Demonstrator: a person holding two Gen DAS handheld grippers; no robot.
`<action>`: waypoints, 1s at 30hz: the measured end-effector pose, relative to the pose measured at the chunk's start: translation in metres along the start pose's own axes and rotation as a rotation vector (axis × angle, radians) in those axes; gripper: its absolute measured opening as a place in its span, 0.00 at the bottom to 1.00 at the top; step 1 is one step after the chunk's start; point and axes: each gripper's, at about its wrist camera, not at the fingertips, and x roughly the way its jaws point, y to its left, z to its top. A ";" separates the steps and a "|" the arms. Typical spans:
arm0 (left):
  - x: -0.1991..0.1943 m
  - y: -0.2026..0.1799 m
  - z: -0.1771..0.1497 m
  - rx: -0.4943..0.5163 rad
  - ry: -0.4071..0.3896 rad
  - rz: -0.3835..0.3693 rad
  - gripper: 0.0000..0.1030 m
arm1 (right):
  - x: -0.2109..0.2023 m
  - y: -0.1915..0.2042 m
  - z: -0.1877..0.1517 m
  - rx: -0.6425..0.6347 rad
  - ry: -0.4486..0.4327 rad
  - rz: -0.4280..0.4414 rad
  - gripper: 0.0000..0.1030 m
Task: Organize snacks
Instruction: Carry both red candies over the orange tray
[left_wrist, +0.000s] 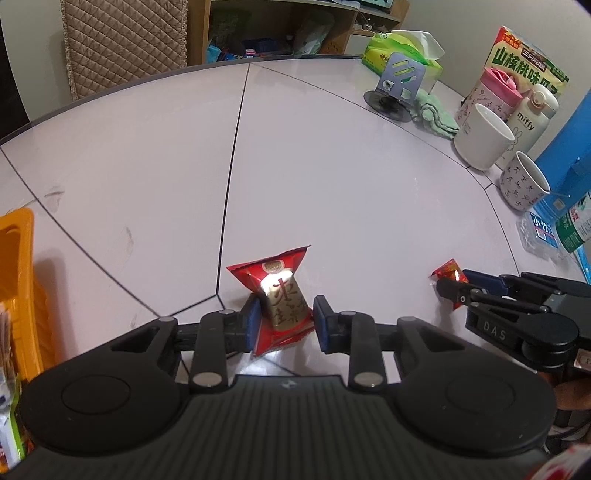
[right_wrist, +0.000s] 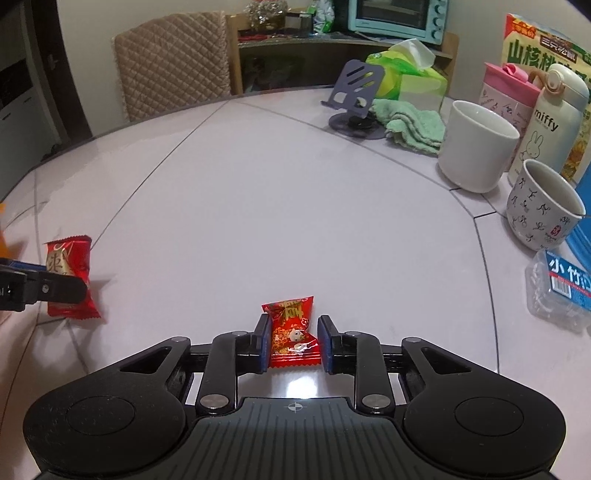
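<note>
Straddling one wrapped sweet each on the pale surface (right_wrist: 258, 192): my left gripper (left_wrist: 283, 320) brackets the red-and-gold foil candy (left_wrist: 282, 301), my right gripper (right_wrist: 292, 341) the smaller red patterned candy (right_wrist: 293, 330), both unclenched. Next I'd pinch both, then carry them toward the orange plastic tray (left_wrist: 18, 266).

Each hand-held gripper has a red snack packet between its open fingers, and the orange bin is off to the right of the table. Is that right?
Not quite: the orange bin is on the left, as the left wrist view shows. The rest holds: the left hand-held gripper brackets the red-and-gold packet, and the right hand-held gripper brackets the small red packet, both open.
</note>
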 end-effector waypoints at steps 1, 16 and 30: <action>-0.002 0.000 -0.002 -0.001 0.000 -0.001 0.26 | -0.002 0.002 -0.002 -0.001 0.004 0.007 0.26; -0.066 -0.002 -0.041 -0.017 -0.041 -0.043 0.26 | -0.076 0.031 -0.026 0.017 -0.058 0.121 0.25; -0.161 0.025 -0.099 -0.092 -0.121 -0.040 0.26 | -0.155 0.091 -0.045 -0.044 -0.124 0.302 0.25</action>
